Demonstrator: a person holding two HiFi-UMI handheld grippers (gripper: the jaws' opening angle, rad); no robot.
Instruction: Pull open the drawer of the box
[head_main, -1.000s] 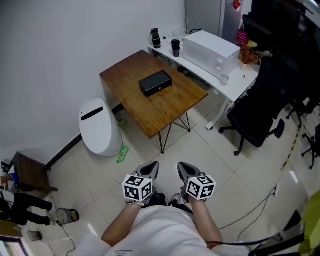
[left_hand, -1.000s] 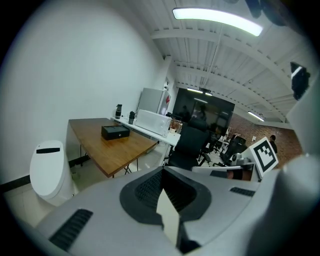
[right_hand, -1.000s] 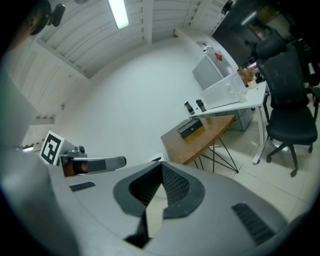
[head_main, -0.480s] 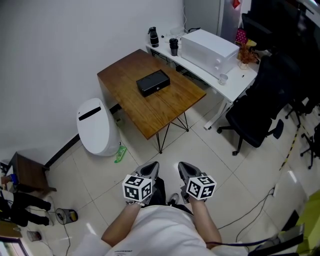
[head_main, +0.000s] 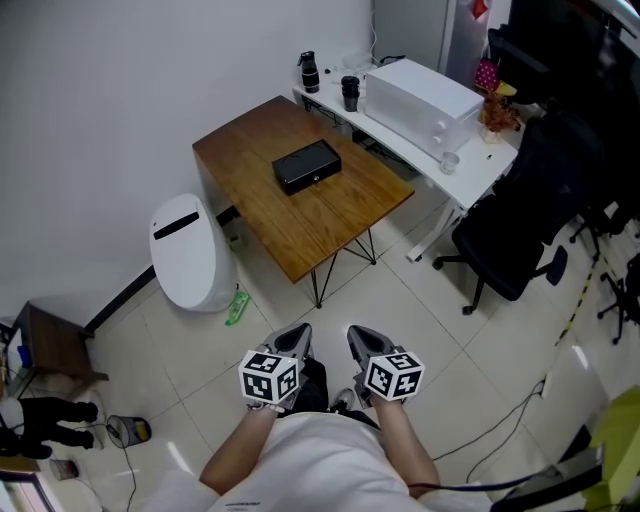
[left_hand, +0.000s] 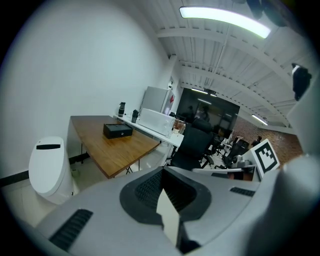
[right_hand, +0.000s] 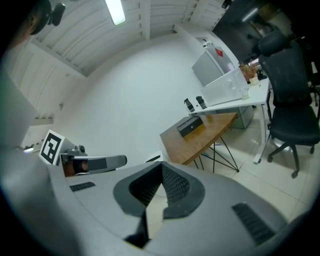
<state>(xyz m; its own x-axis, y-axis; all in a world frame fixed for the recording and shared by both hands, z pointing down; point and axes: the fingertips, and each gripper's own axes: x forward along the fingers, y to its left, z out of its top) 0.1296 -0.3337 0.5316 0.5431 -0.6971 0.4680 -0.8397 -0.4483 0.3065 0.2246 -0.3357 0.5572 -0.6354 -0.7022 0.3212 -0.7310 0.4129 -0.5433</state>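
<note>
The black box (head_main: 308, 167) lies flat on the brown wooden table (head_main: 330, 222), far ahead of me. It also shows small in the left gripper view as the box (left_hand: 117, 130) and in the right gripper view as the box (right_hand: 190, 126). Both grippers are held close to my body over the tiled floor, well short of the table. My left gripper (head_main: 296, 337) and right gripper (head_main: 359, 338) sit side by side, with nothing in them. The left gripper (left_hand: 162, 172) has its jaws together, and so does the right gripper (right_hand: 161, 167).
A white rounded bin (head_main: 190, 255) stands left of the table. Behind it is a white desk (head_main: 470, 170) with a white appliance (head_main: 425, 95), bottles (head_main: 309, 72) and a cup (head_main: 350, 93). A black office chair (head_main: 520, 225) stands on the right. Cables lie on the floor (head_main: 500, 440).
Both grippers have drifted slightly left and down in the head view, still shut and side by side. The box and table are undisturbed.
</note>
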